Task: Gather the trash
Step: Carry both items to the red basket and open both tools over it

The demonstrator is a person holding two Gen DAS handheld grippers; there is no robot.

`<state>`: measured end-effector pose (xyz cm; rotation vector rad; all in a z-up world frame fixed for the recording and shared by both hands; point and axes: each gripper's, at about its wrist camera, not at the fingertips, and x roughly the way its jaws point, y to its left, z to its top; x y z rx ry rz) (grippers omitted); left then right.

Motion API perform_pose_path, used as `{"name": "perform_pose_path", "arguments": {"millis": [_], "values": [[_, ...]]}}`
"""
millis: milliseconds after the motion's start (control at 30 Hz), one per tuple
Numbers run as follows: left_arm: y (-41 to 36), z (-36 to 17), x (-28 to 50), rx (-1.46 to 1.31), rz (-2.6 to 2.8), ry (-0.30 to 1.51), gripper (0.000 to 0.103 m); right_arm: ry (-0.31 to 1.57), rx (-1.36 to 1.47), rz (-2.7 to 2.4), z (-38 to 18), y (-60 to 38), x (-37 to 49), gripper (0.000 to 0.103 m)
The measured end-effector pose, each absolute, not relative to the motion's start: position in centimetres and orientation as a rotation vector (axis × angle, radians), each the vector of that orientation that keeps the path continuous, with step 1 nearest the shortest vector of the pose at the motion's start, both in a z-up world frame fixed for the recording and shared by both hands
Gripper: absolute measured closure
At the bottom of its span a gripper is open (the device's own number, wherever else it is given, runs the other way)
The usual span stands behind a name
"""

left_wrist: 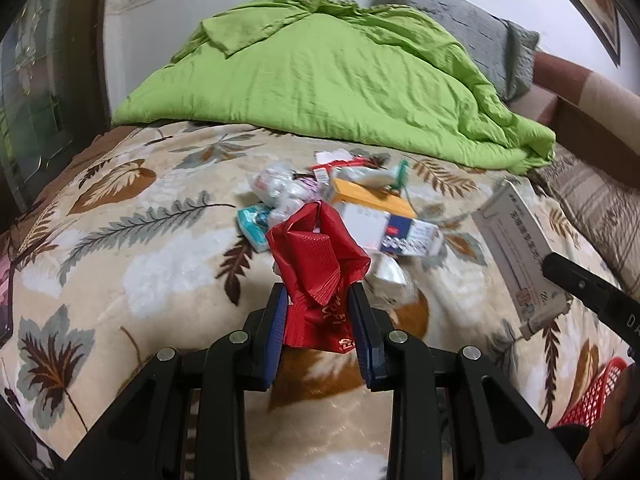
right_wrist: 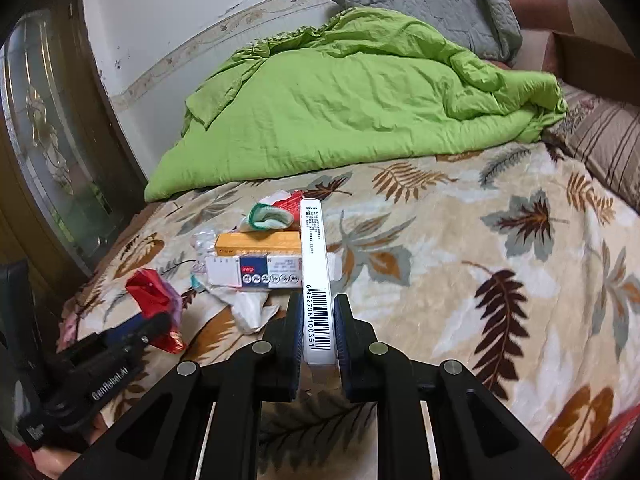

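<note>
My left fingers (left_wrist: 318,316) are clamping a crumpled red foil wrapper (left_wrist: 316,264); my right fingers (right_wrist: 318,328) are pinching a long white cardboard box (right_wrist: 316,264), its length pointing away over the bed (right_wrist: 460,280). A red mesh basket (left_wrist: 596,396) is sitting nearer my right hand.

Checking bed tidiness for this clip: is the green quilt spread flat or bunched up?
Bunched up. The green quilt lies heaped and creased against the wall, leaving the leaf-print blanket uncovered.
</note>
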<state>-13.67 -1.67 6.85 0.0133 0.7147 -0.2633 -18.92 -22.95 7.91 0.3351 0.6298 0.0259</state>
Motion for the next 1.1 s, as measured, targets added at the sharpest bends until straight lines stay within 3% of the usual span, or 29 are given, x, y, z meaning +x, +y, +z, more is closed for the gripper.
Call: {"name": "perform_pose_path", "arguments": {"millis": [533, 833, 1100], "values": [[-6.0, 7.4, -17.1, 0.019, -0.484, 0.77, 0.073, 0.646, 0.422, 0.044, 9.0, -25.8, -24.6, 0.087], [-17.0, 9.4, -24.2, 0.107, -0.876, 0.824, 0.073, 0.608, 0.544, -0.217, 10.9, -36.3, -37.7, 0.087], [-27.3, 8.0, -30.6, 0.191, -1.144, 0.967, 0.073, 0.663, 0.624, -0.44, 8.4, -41.7, -46.8, 0.086]]}}
